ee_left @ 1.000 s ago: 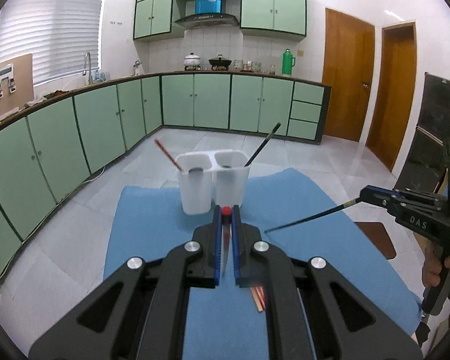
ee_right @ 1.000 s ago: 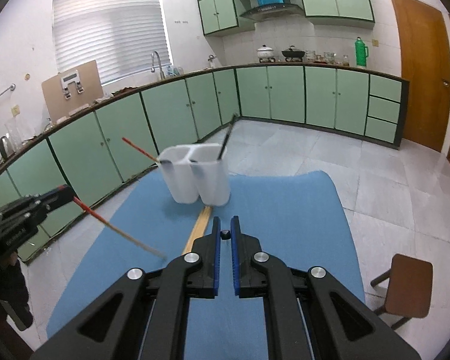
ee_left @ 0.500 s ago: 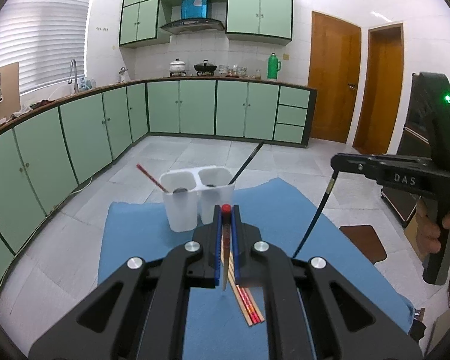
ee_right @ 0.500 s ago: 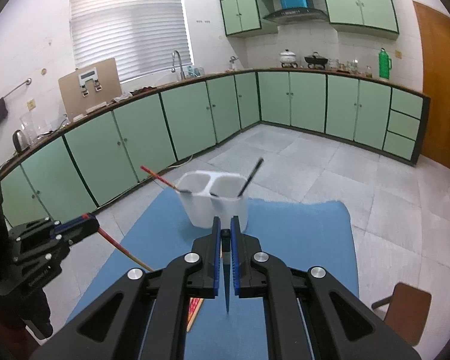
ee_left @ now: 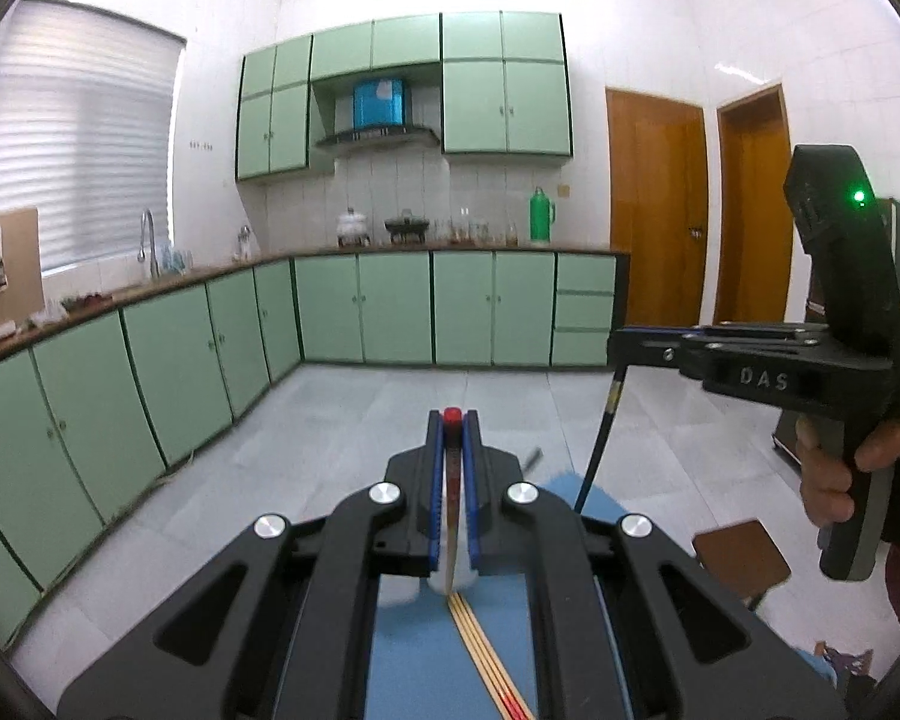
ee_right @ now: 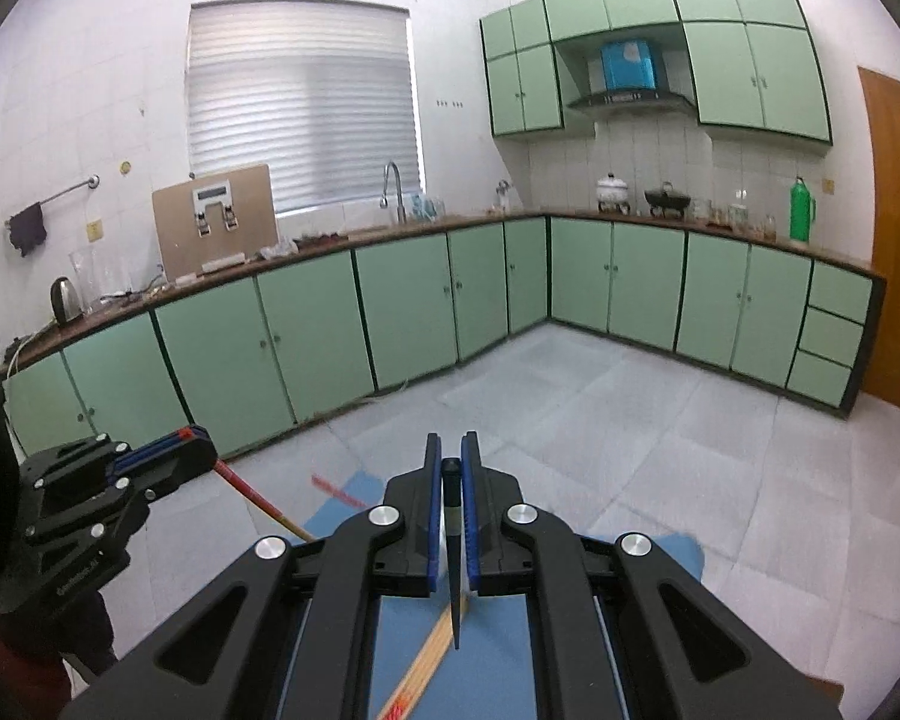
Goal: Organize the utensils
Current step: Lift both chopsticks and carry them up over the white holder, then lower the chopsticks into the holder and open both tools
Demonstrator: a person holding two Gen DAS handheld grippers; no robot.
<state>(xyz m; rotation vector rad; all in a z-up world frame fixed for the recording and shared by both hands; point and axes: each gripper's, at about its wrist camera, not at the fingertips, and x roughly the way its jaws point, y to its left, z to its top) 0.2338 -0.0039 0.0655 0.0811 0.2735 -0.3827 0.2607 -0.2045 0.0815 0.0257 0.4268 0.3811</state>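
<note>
My left gripper (ee_left: 452, 420) is shut on the red-tipped end of a chopstick (ee_left: 452, 480), which hangs down between the jaws. My right gripper (ee_right: 452, 445) is shut on the top of a black chopstick (ee_right: 453, 570) that points down at the blue mat (ee_right: 504, 660). Each gripper also shows in the other view: the right gripper (ee_left: 617, 343) with the black chopstick (ee_left: 597, 450) dangling, the left gripper (ee_right: 201, 443) with the red chopstick (ee_right: 258, 498) slanting down. Several wooden chopsticks (ee_left: 486, 654) lie on the mat. The white holder is almost wholly hidden behind the jaws.
A brown stool (ee_left: 741, 558) stands right of the table. Green cabinets (ee_right: 312, 336) run along the left and far walls across an open tiled floor (ee_right: 600, 408). A person's hand (ee_left: 834, 474) grips the right gripper's handle.
Both grippers have risen with their chopsticks, which now hang clear of the mat. The white holder has dropped out of sight behind the jaws, and more of the room shows.
</note>
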